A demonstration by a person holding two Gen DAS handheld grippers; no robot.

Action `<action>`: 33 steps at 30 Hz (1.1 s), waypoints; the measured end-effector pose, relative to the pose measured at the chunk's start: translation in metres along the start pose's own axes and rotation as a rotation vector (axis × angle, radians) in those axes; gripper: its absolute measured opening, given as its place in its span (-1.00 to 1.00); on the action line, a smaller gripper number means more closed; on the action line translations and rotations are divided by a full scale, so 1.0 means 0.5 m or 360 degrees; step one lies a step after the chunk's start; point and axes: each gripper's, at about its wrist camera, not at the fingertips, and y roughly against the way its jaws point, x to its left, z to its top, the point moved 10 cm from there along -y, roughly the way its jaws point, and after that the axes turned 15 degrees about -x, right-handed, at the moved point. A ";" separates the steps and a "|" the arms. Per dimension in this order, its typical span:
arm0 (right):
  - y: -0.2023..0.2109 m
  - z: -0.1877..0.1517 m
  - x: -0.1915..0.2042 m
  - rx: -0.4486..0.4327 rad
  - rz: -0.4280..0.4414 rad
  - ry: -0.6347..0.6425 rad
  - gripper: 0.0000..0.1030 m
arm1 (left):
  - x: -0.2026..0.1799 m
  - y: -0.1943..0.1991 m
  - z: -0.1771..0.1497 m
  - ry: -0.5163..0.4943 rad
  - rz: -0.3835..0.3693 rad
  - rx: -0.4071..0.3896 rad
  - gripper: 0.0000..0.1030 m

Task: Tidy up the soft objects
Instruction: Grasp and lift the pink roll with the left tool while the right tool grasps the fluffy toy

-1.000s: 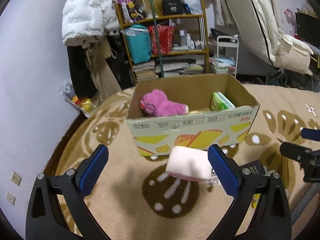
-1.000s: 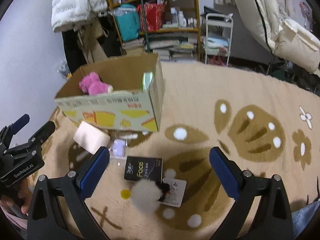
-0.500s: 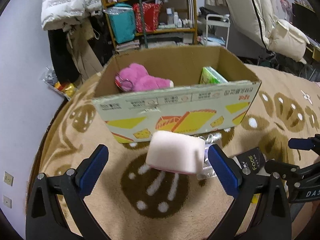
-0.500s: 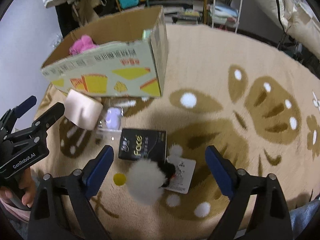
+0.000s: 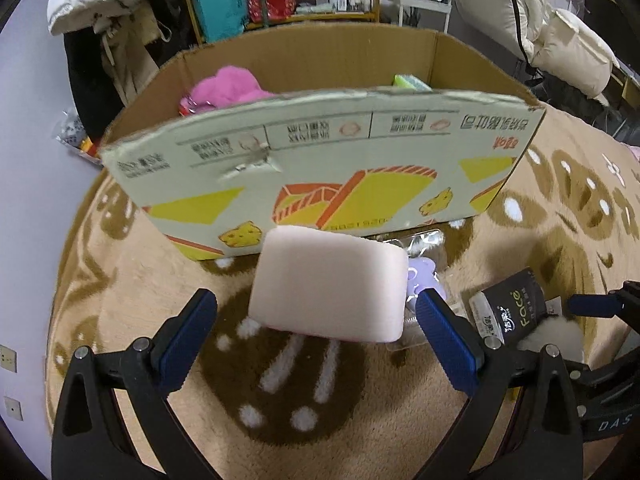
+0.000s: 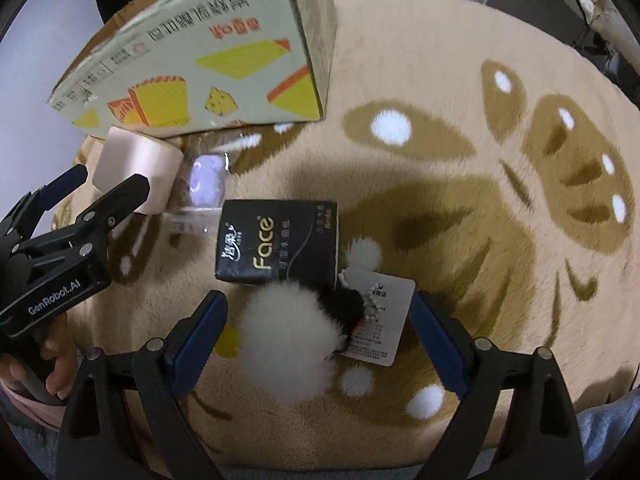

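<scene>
A pale pink sponge block [image 5: 328,284] lies on the rug just in front of the cardboard box [image 5: 320,160]. My left gripper [image 5: 318,340] is open and straddles the sponge, with a gap between the pads and the sponge on both sides. The right wrist view shows a white fluffy pompom [image 6: 292,340] with a black tuft on the rug. My right gripper [image 6: 318,340] stands over the pompom, its jaws closing, and its pads are clear of the fur. Inside the box lie a pink plush [image 5: 224,88] and a green packet [image 5: 412,82].
A black tissue pack [image 6: 276,240] and a purple item in clear wrap [image 6: 206,180] lie between sponge and pompom. A paper tag [image 6: 380,320] hangs off the pompom. A hand [image 6: 52,368] holds the left gripper. Shelves and hanging jackets stand behind the box.
Both grippers have sunk toward the rug and tipped downward. The sponge now sits between the left fingers, the pompom between the right fingers, which stand slightly narrower.
</scene>
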 end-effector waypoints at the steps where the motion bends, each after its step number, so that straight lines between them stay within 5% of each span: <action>1: -0.003 -0.005 -0.003 0.0008 -0.0002 0.0000 0.70 | -0.001 -0.007 -0.001 0.0006 -0.0007 0.0014 0.92; 4: -0.013 -0.018 -0.007 0.0052 -0.0018 0.0009 0.34 | -0.001 -0.021 -0.008 0.0021 -0.0012 0.0039 0.92; 12: -0.009 -0.034 -0.010 0.0074 -0.0023 -0.0003 0.22 | -0.002 -0.042 -0.023 0.0077 -0.0026 0.0097 0.89; 23: -0.003 -0.043 0.019 0.0079 0.0029 0.0028 -0.36 | 0.011 -0.050 -0.043 0.0177 -0.0056 0.0133 0.30; 33: 0.019 -0.024 0.024 0.0012 0.0037 0.0016 -0.37 | 0.026 0.013 -0.071 0.0212 0.0008 0.0108 0.17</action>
